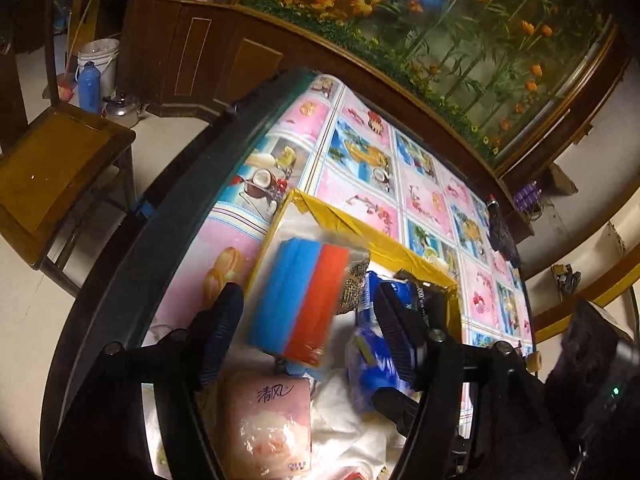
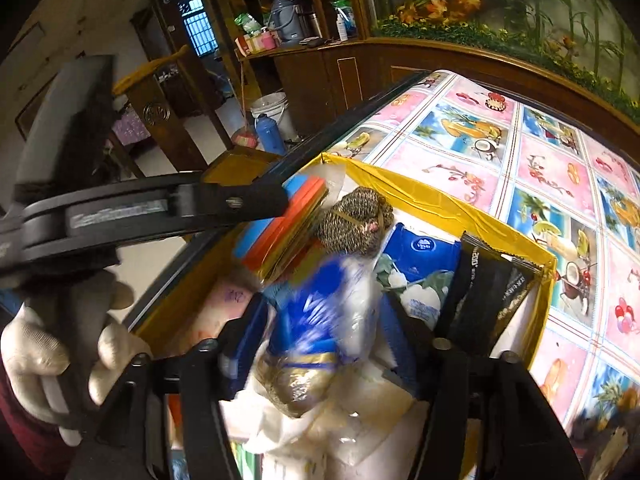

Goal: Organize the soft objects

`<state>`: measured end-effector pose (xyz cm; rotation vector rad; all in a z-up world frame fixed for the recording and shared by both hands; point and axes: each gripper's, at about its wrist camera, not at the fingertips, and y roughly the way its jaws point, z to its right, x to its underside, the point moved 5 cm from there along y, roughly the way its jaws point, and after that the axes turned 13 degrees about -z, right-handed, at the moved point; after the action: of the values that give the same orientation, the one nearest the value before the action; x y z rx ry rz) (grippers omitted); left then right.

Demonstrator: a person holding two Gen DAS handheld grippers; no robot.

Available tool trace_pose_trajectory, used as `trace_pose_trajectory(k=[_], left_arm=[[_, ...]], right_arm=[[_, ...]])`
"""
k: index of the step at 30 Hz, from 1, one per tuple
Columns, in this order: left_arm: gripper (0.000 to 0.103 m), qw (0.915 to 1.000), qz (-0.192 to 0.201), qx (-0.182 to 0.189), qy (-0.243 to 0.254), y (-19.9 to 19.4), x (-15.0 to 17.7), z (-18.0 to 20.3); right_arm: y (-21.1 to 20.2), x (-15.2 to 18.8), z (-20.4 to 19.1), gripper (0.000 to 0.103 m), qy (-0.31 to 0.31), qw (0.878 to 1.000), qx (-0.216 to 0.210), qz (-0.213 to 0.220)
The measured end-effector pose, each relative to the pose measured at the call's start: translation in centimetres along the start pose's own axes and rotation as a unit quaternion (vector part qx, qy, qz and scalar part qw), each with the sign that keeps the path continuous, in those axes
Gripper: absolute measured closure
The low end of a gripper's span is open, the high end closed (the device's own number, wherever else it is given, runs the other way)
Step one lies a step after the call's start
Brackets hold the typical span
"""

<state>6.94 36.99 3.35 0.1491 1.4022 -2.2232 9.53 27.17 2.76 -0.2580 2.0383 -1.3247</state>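
Sponges (image 1: 298,300) and bag (image 2: 316,332) hang blurred between wide left gripper (image 1: 308,332) and right gripper (image 2: 324,344) jaws — may miss the box (image 2: 440,200).

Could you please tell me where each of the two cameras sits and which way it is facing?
Left wrist: on the left gripper, looking down past its fingers at the wrapped blue-and-orange sponge pack.
Right wrist: on the right gripper, looking down at a blue-and-white packet; gloved left hand visible.
Shared: yellow-taped box, sponge pack, steel-wool scourer, fruit-print tablecloth.
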Motion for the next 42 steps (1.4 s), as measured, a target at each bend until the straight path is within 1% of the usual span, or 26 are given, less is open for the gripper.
trace_pose_trajectory(k=[1,5,8,11,12,13,15,17,19,21,23,26,28,30,32,34,36,37,38,39,40,41,42], left_arm=[[0.036,1.0,0.006,0.001,-0.002,-0.5,0.1,0.0],[0.036,0.9993,0.036,-0.01,0.009,-2.9,1.0,0.7],[0.036,0.9962,0.071,-0.042,0.028,-4.6,2.2,2.0],[0.036,0.988,0.118,-0.083,0.056,-6.5,4.1,4.0],[0.031,0.985,0.131,-0.093,0.064,-7.0,4.7,4.8],[0.027,0.9827,0.142,-0.096,0.071,-7.4,5.4,5.4],[0.027,0.9786,0.161,-0.1,0.08,-8.3,6.6,6.5],[0.027,0.975,0.176,-0.106,0.084,-9.1,7.8,7.3],[0.027,0.9742,0.181,-0.102,0.088,-9.6,9.2,8.2],[0.026,0.9734,0.184,-0.097,0.096,-9.7,10.4,9.2],[0.026,0.9741,0.177,-0.09,0.108,-9.4,11.7,10.3],[0.026,0.9772,0.156,-0.071,0.125,-8.4,13.6,12.2],[0.026,0.9772,0.147,-0.069,0.137,-7.9,14.7,13.4],[0.026,0.9756,0.145,-0.074,0.147,-7.5,15.6,14.6],[0.026,0.9727,0.148,-0.085,0.157,-7.2,16.5,15.7],[0.026,0.9678,0.163,-0.102,0.162,-7.3,17.1,16.5],[0.026,0.9574,0.204,-0.128,0.159,-8.5,17.9,17.0],[0.026,0.9457,0.245,-0.148,0.154,-9.7,18.6,17.2],[0.026,0.9309,0.29,-0.164,0.15,-11.1,19.5,17.4],[0.017,0.9148,0.333,-0.174,0.148,-12.6,20.4,17.7],[0.002,0.9019,0.367,-0.173,0.148,-13.8,21.3,17.9],[0.0,0.8912,0.397,-0.161,0.15,-14.8,22.0,18.1],[0.0,0.8781,0.43,-0.14,0.157,-15.6,22.8,18.4]], right_arm=[[-0.2,0.0,0.0,0.03,0.004,1.0,-0.004,0.005],[-2.0,0.7,0.5,0.03,0.008,1.0,0.003,0.021],[-4.0,2.2,1.1,0.027,0.015,0.999,0.004,0.037],[-6.1,4.6,1.8,0.024,0.025,0.998,0.012,0.056],[-6.8,5.5,2.1,0.024,0.031,0.997,0.013,0.062],[-7.4,6.3,2.3,0.024,0.035,0.997,0.012,0.067],[-8.6,8.3,2.9,0.023,0.042,0.996,0.015,0.078],[-10.1,10.4,3.7,0.022,0.043,0.994,0.037,0.09],[-11.8,12.7,4.9,0.019,0.049,0.991,0.067,0.101],[-13.0,15.0,6.4,0.018,0.066,0.989,0.078,0.108],[-14.1,17.2,7.9,0.017,0.094,0.986,0.073,0.113],[-14.9,20.2,9.9,0.017,0.138,0.982,0.058,0.115],[-15.3,22.0,11.1,0.017,0.16,0.979,0.048,0.118],[-15.7,23.4,11.9,0.017,0.177,0.976,0.042,0.118],[-16.4,24.0,12.3,0.017,0.186,0.975,0.037,0.119],[-16.8,25.0,12.6,0.017,0.193,0.973,0.036,0.123],[-17.2,25.8,12.8,0.017,0.199,0.971,0.033,0.127],[-17.2,26.0,12.9,0.017,0.202,0.97,0.032,0.129],[-17.2,26.0,12.8,0.017,0.202,0.97,0.032,0.131],[-17.4,26.2,12.7,0.017,0.2,0.97,0.034,0.134],[-17.4,26.2,12.4,0.017,0.197,0.97,0.037,0.138],[-17.4,26.3,12.2,0.017,0.193,0.97,0.041,0.142],[-17.5,26.5,11.9,0.017,0.189,0.97,0.044,0.146]])
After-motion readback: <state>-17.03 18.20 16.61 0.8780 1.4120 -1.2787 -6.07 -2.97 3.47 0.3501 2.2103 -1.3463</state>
